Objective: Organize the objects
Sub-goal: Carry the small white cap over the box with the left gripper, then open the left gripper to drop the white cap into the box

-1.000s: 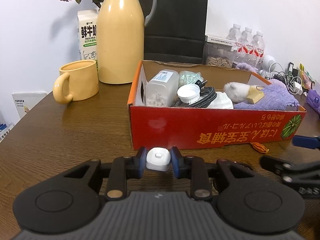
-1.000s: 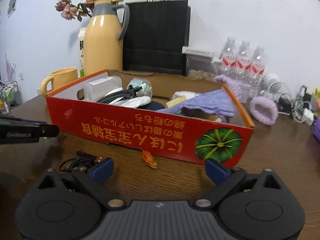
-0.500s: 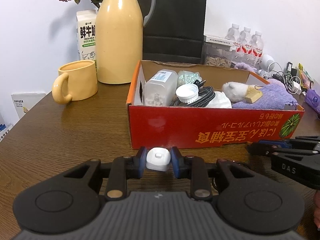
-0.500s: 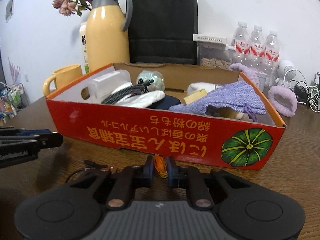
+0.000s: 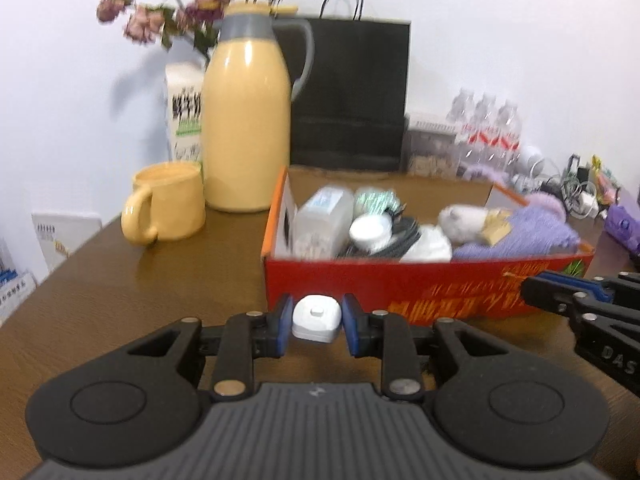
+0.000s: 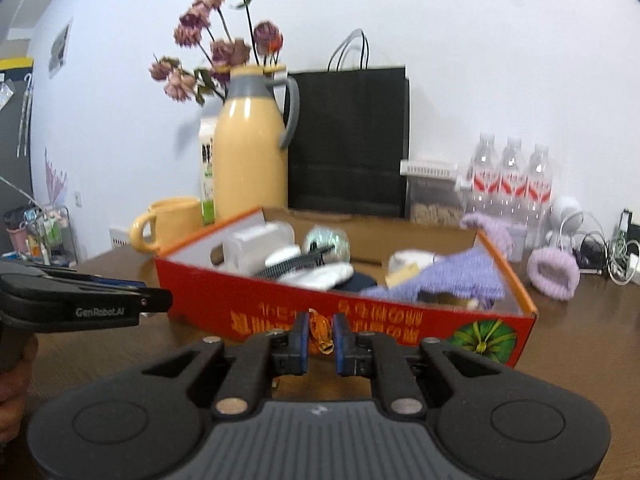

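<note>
1. Clamped shut since a second ago: right gripper (image 6: 320,336) on orange wrapped candy (image 6: 321,330), long axis upright, lifted off brown wooden table (image 6: 580,336).
2. Gripped narrowly: small white plug (image 5: 316,317) in left gripper (image 5: 316,330).
3. Just beyond: red box (image 6: 280,312).
4. Farther back: yellow flask (image 5: 246,120), white wall (image 5: 500,20).

left gripper (image 6: 86,304): "GenRobot.AI" in white letters on its side
right gripper (image 5: 580,312): "DAS" in white letters, the rest cut off
red box (image 6: 400,320): yellow writing, upside down, too blurred to read
milk carton (image 5: 185,120): dark writing, too blurred to read
</note>
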A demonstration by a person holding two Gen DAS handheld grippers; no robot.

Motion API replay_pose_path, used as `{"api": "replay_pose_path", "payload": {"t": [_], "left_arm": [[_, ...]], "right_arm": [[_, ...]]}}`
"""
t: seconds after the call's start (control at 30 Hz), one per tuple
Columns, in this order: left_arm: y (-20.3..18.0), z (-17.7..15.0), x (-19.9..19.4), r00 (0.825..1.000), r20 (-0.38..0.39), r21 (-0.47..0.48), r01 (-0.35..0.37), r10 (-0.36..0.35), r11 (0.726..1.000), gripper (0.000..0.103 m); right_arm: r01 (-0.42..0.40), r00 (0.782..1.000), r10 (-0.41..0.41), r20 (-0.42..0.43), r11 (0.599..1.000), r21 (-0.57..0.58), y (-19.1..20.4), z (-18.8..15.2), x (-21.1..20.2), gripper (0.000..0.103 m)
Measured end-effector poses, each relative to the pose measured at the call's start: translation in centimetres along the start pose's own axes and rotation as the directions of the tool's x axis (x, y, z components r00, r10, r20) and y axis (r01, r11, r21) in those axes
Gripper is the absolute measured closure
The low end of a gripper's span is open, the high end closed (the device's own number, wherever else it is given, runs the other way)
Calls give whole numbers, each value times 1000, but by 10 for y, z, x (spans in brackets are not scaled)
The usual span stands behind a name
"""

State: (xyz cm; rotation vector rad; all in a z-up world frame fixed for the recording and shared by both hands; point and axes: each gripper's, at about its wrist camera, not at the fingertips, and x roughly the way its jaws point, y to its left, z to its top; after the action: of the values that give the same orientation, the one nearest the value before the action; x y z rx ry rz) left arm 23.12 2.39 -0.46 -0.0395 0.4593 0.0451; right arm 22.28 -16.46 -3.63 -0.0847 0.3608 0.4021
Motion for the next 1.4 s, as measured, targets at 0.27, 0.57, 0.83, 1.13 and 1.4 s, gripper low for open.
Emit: {"api": "replay_pose_path", "payload": {"t": [0.27, 0.57, 0.83, 1.13, 1.4], "left_arm": [[-21, 36, 3, 997, 74, 21, 21, -22, 1000, 76], [-34, 66, 42, 995, 99, -2, -11, 11, 1000, 76], [-33, 71, 81, 998, 62, -5, -5, 6, 1000, 76], [-36, 67, 95, 998, 68, 37, -3, 0, 999, 0], [-32, 69, 89, 994, 110, -8, -20, 21, 1000, 0]], "right_arm": [[10, 998, -10, 65, 1000, 2, -9, 29, 7, 92], [45, 994, -44, 101, 999, -7, -22, 55, 42, 92], [65, 996, -63, 61, 998, -27, -37, 48, 78, 92], [94, 996, -94, 3, 996, -3, -47, 40, 95, 75], [119, 992, -119, 34, 993, 15, -49, 38, 86, 0]]}}
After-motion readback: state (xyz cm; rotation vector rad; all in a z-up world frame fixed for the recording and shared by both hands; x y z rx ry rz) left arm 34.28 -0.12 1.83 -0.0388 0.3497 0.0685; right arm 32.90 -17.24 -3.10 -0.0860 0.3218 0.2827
